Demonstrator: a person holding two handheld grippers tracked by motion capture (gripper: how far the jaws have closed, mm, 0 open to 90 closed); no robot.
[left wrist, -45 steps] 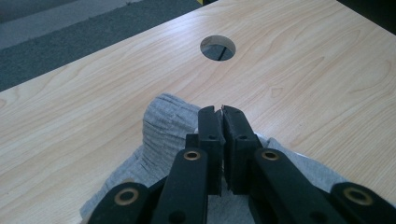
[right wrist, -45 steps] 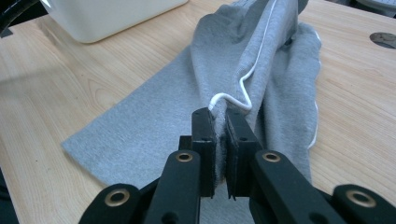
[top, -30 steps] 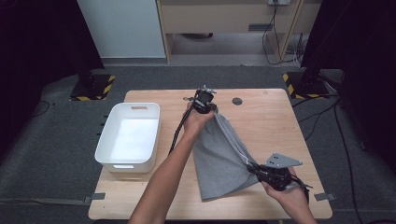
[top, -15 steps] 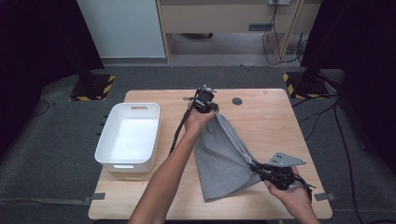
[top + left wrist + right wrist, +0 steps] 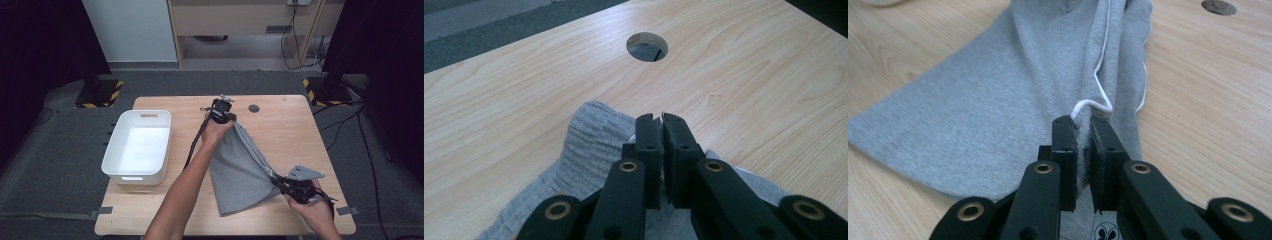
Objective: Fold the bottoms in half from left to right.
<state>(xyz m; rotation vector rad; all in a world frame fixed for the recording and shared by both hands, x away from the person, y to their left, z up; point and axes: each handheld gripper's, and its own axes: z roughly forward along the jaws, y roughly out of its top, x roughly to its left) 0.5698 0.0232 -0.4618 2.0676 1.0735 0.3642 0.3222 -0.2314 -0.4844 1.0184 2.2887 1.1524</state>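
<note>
Grey cloth stretched between two claws over a wooden counter.

Grey knit garment (image 5: 240, 172) lay on the counter (image 5: 295, 135) right of a white bin (image 5: 137, 150), its far ribbed end pinched in the left claw (image 5: 662, 120) and its near edge, by a white cord (image 5: 1100, 95), clamped in the right claw (image 5: 1083, 122). It appeared mid-fold or mid-spread; the next move likely called for both hands to carry the cloth together, grips kept tight. Against the frame a second earlier, little differed: both hands held their places.
</note>
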